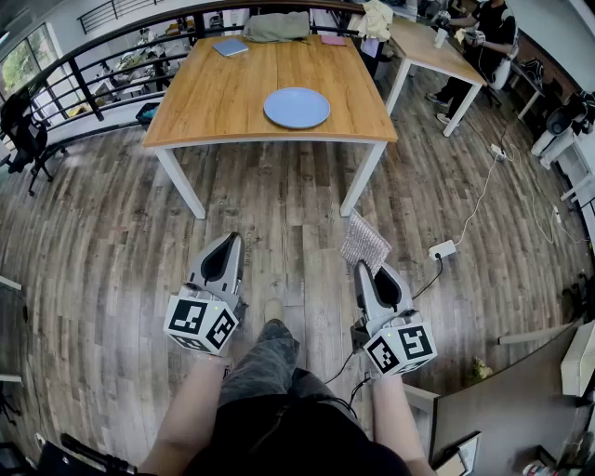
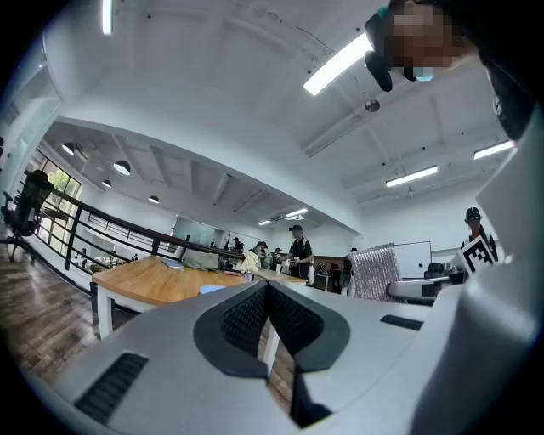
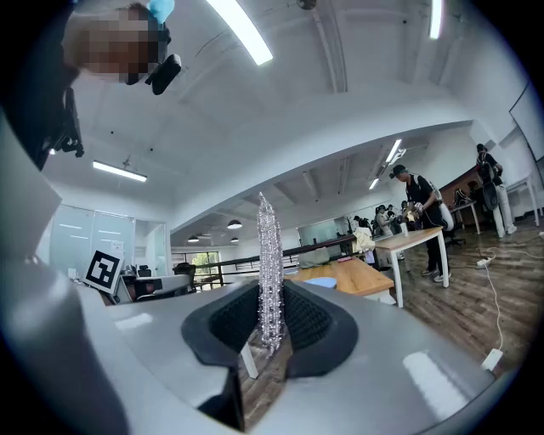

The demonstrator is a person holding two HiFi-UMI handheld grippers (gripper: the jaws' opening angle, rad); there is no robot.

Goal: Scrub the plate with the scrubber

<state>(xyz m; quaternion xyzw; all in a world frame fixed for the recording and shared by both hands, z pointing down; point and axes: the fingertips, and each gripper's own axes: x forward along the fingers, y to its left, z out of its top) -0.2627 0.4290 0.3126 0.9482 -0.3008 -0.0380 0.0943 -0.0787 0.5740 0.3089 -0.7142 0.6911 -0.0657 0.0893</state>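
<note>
A pale blue plate [image 1: 297, 107] lies near the front edge of a wooden table [image 1: 223, 93], well ahead of both grippers. My right gripper [image 1: 362, 265] is shut on a silvery mesh scrubber [image 1: 364, 241], which stands up edge-on between the jaws as the scrubber [image 3: 269, 272] in the right gripper view. My left gripper [image 1: 234, 238] is shut with nothing in it; its jaws [image 2: 268, 289] meet in the left gripper view. Both grippers are held level over the wood floor, short of the table. The plate [image 3: 320, 281] shows small past the right jaws.
A grey-blue notebook [image 1: 231, 46] and a bag [image 1: 276, 26] lie at the table's far side. A second table [image 1: 429, 46] with a person [image 1: 483, 37] stands at back right. A white power strip [image 1: 442, 249] and cable lie on the floor to the right. A black railing [image 1: 84, 65] runs at left.
</note>
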